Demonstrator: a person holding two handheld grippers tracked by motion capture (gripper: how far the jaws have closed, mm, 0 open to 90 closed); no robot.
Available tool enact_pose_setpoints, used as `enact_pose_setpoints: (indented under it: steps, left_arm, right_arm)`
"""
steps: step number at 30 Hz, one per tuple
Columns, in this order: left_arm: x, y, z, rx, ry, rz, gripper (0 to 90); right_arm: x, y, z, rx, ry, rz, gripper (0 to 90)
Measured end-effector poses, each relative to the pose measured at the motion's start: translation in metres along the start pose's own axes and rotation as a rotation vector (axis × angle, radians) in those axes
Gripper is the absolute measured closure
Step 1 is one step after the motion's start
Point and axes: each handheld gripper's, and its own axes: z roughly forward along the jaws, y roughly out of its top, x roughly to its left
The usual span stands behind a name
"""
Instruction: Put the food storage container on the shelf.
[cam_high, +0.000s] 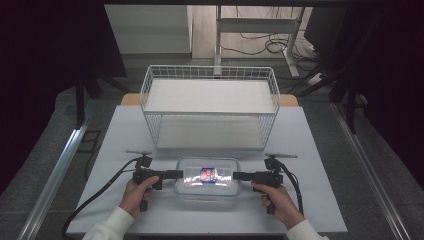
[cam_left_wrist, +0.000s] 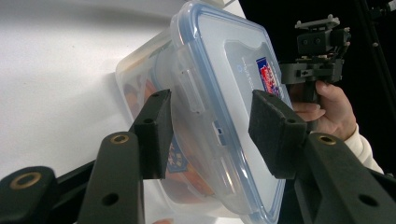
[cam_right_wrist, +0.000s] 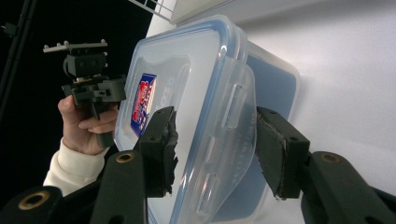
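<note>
- Left gripper (cam_high: 176, 174): seen from the high view at 9 o'clock of the container, held in the person's left hand (cam_high: 136, 194). Its cable runs off the tabletop edge at 7 o'clock and is cut off by the frame.
- Left jaws: in the left gripper view they stand partly open and straddle the container's end, one pad over the lid, the other against the side wall. Whether both pads press on the plastic cannot be told.
- Clear plastic container (cam_high: 208, 178): rests on the white tabletop (cam_high: 310, 165), near its front edge, between the two grippers. It carries a blue-rimmed snap lid with a red and blue label (cam_high: 207, 174).
- Contents: orange and red shapes show through the wall in the left gripper view; what they are cannot be made out. Glare hides the interior in the high view.
- Wire basket (cam_high: 210, 107): white, two-tier, at 12 o'clock of the container and well apart from it. Both tiers carry a flat white panel.
- Right gripper (cam_high: 236, 175): at 3 o'clock of the container, in the person's right hand (cam_high: 281, 200).
- Right jaws: in the right gripper view they bracket the raised lid latch (cam_right_wrist: 236, 116) and the lid's end, narrowly set. One pad lies on the lid top; contact of the other pad cannot be confirmed.
</note>
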Motion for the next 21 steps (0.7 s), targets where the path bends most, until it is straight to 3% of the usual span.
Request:
enact_pose_setpoints:
  steps: [11, 21]
  left_arm:
    - [-0.011, -0.005, -0.005, -0.019, 0.007, 0.052, 53.7]
    - [-0.020, -0.011, -0.010, -0.021, 0.027, 0.074, 55.0]
  right_arm:
    - [0.005, -0.010, -0.006, -0.048, 0.014, -0.025, 53.4]
    - [0.009, -0.015, -0.009, -0.062, 0.024, -0.033, 54.4]
